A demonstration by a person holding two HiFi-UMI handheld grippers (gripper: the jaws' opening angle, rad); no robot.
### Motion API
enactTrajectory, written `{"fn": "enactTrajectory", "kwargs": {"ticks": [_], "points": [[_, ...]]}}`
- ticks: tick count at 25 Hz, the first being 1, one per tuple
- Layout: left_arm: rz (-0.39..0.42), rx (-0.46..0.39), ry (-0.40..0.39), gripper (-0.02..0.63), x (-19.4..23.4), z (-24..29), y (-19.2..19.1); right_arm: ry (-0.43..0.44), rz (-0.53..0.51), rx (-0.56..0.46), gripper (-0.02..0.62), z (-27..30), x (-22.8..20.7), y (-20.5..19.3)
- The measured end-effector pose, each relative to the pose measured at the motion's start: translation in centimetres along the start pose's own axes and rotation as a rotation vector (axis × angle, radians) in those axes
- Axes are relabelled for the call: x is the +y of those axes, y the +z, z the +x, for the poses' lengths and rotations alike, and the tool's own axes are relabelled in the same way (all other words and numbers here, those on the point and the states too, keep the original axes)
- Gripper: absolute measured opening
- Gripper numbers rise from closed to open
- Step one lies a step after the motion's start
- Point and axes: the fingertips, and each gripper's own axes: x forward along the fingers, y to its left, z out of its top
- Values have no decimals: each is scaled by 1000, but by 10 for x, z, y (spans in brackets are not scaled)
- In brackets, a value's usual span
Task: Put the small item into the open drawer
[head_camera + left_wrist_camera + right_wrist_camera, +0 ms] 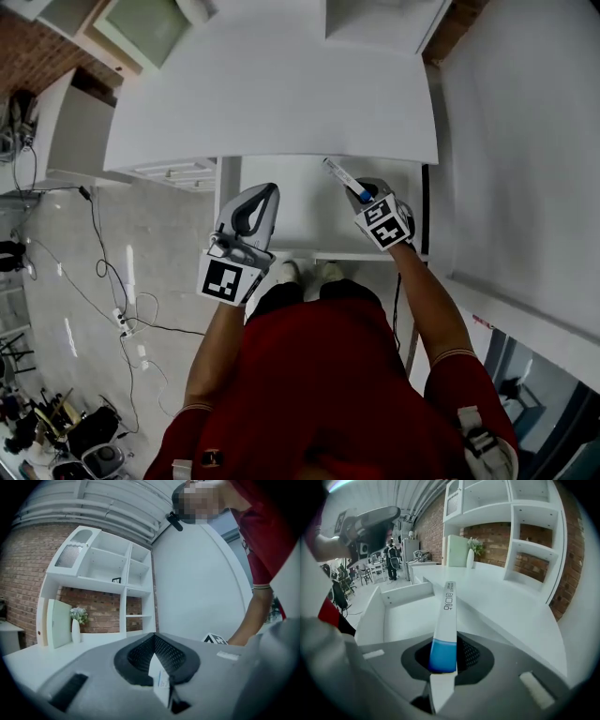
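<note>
The small item is a white tube with a blue end (445,620), and my right gripper (443,660) is shut on that blue end. In the head view the tube (339,176) points up and left from the right gripper (366,195), over the right part of the open white drawer (300,220). The drawer's inside (405,616) lies just below and left of the tube. My left gripper (265,195) hovers at the drawer's left edge, its jaws together (157,656) with nothing between them.
The white desk top (272,103) runs above the drawer. A white shelf unit (112,573), a vase with flowers (76,625) and a pale green panel (58,623) stand on it. A white wall (525,141) is at the right. Cables (122,314) lie on the floor at the left.
</note>
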Motion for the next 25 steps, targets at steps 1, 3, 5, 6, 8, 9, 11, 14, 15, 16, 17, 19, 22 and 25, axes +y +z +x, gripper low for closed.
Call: {"fn": "enactTrajectory", "kwargs": {"ticks": [1, 3, 5, 6, 8, 9, 11, 14, 15, 16, 17, 19, 22, 25], "points": [[2, 6, 13, -2, 1, 1, -2, 9, -5, 10, 64, 6, -2, -3], [1, 14, 36, -2, 4, 4, -4, 22, -14, 23, 64, 17, -5, -6], [-3, 21, 56, -2, 6, 6, -6, 32, -18, 36, 64, 29, -7, -10], [-3, 25, 64, -2, 7, 7, -8, 38, -19, 44, 64, 35, -8, -12], [-1, 34, 73, -2, 9, 8, -10, 52, -29, 63, 64, 47, -6, -16], [-1, 40, 75, -2, 10, 8, -12, 57, -36, 71, 64, 52, -5, -18], [0, 51, 78, -2, 12, 8, -14, 63, -34, 82, 64, 61, -3, -21], [0, 60, 82, -2, 15, 6, -18, 60, -3, 97, 64, 70, -3, -26], [0, 62, 83, -2, 16, 6, -19, 58, 3, 101, 64, 72, -3, -28], [1, 64, 83, -2, 16, 5, -19, 55, 7, 106, 64, 74, -4, -29], [2, 64, 82, -2, 16, 4, -19, 50, 11, 110, 64, 75, -5, -31], [2, 66, 79, -2, 16, 2, -19, 40, 21, 120, 67, 76, -7, -34], [2, 73, 75, -2, 17, -2, -21, 27, 36, 124, 74, 78, -7, -37], [4, 73, 72, -2, 19, -6, -22, 24, 50, 125, 83, 81, -6, -38]]}}
